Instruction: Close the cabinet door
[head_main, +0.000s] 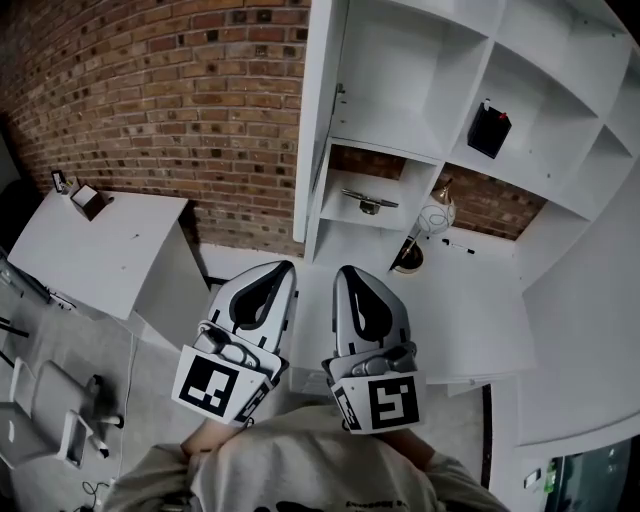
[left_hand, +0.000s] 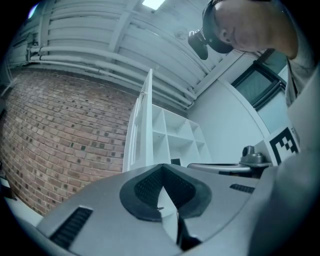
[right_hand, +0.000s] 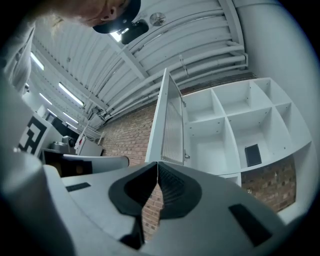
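I can read no words or numbers anywhere. Item: black-and-white square markers (head_main: 215, 388) on the left gripper (head_main: 284, 267) and right gripper (head_main: 345, 270). Item: shirt (head_main: 330, 465) print, too faint to read.

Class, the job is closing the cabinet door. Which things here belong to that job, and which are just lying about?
Belong to the job: cabinet door, standing open; white cabinet; left claw and right claw, both shut and empty.
Lying about: black box, round ornament, metal piece and pen in the cabinet; white table at left.
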